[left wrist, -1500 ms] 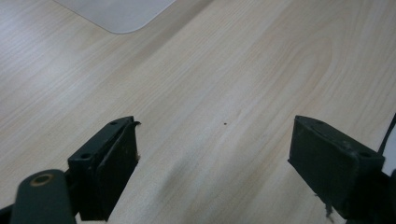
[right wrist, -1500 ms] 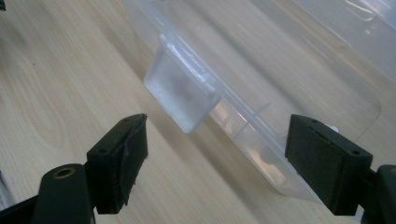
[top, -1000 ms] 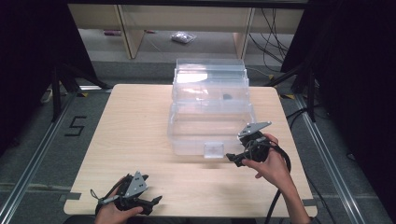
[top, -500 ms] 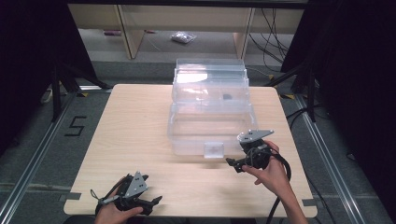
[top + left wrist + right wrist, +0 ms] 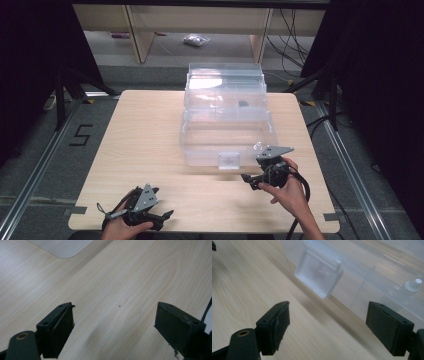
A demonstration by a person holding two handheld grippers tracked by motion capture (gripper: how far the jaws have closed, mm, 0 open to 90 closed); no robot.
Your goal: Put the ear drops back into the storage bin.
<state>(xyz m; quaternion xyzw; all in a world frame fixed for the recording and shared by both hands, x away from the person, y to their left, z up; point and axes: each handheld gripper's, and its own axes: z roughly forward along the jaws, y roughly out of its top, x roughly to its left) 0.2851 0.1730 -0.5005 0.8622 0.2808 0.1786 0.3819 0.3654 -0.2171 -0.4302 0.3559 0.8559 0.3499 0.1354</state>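
A clear plastic box (image 5: 227, 135) stands at the middle back of the wooden table (image 5: 145, 135), its lid raised behind it. Its front latch (image 5: 229, 160) hangs down and appears large as the latch (image 5: 319, 275) in the right gripper view. My right gripper (image 5: 250, 181) is just right of the latch, near the box's front wall, and is open with nothing in it (image 5: 328, 312). A small white bottle (image 5: 412, 286) lies inside the box by the front wall. My left gripper (image 5: 163, 204) rests open near the table's front left (image 5: 115, 312).
A small dark item (image 5: 243, 104) lies in the box's upper tier. Shelving (image 5: 135, 30) and a bag (image 5: 196, 40) lie on the floor beyond the table. The box's rounded corner (image 5: 62, 247) appears ahead of the left gripper. Cables (image 5: 300, 195) trail from the right gripper.
My right gripper has drawn back from the box's front right corner toward the person and dropped lower. The left gripper has stayed put.
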